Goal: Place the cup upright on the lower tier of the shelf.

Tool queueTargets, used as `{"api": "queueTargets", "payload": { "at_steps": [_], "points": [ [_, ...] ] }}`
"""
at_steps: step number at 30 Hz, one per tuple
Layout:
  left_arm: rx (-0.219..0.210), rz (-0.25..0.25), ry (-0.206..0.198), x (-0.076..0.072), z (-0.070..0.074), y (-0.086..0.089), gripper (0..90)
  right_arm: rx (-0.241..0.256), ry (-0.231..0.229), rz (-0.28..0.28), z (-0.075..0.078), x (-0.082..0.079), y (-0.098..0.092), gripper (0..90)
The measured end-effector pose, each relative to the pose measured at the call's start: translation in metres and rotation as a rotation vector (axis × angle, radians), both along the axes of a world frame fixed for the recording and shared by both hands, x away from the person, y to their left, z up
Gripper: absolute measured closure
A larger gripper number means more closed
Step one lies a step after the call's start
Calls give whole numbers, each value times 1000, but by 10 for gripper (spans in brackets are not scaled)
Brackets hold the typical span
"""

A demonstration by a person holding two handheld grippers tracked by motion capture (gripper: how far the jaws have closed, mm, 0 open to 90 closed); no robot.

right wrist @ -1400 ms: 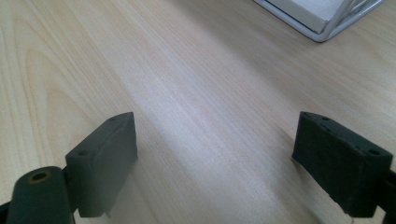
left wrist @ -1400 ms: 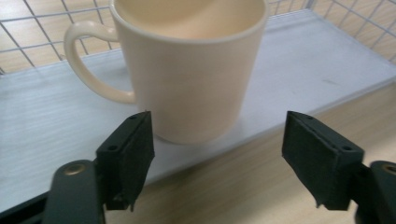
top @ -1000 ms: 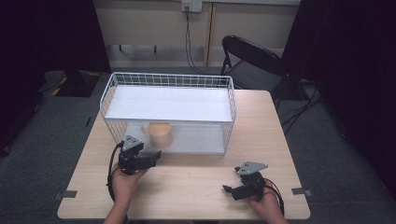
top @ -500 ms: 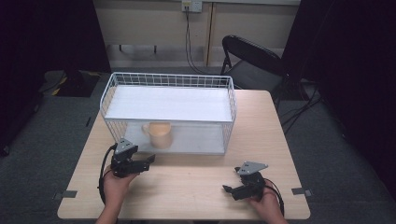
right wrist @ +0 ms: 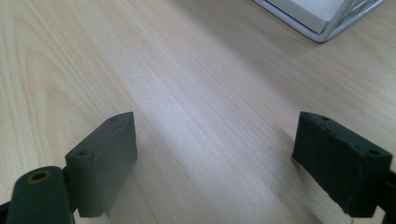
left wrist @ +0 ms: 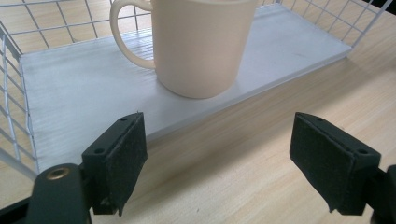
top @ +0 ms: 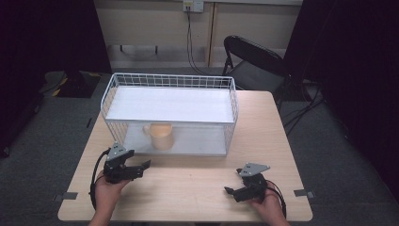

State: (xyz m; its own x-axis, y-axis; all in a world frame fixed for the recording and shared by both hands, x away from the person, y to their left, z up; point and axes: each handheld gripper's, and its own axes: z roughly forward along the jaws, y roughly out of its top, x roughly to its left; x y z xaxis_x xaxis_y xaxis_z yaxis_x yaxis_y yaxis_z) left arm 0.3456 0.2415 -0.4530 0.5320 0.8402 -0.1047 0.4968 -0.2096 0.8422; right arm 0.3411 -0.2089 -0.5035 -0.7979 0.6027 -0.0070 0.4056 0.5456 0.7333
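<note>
Here, the left gripper [top: 143, 165] is held spread apart just before the cream mug [left wrist: 201, 44] in the wire basket [top: 109, 92]; the right gripper [top: 229, 190] is likewise spread over the worktop [top: 197, 183].

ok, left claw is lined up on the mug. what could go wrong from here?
1. The mug sits under the rack's upper shelf; lifting could knock it.
2. Its handle points sideways, so the open left claw may catch it.
3. Wire side is close.
</note>
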Motion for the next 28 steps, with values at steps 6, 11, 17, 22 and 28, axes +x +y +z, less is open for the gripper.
{"api": "queueTargets", "payload": {
  "at_steps": [6,11,17,22,28],
  "points": [
    [0,-3,7,-5,-5,10,188,0,0,0,0,0,0,129],
    [-2,-7,1,-10,-9,18,187,0,0,0,0,0,0,129],
    [13,-19,5,-13,-19,25,187,0,0,0,0,0,0,129],
    [21,-21,25,-15,-24,30,188,0,0,0,0,0,0,129],
    [35,-41,35,-14,-27,25,189,0,0,0,0,0,0,129]
  ]
}}
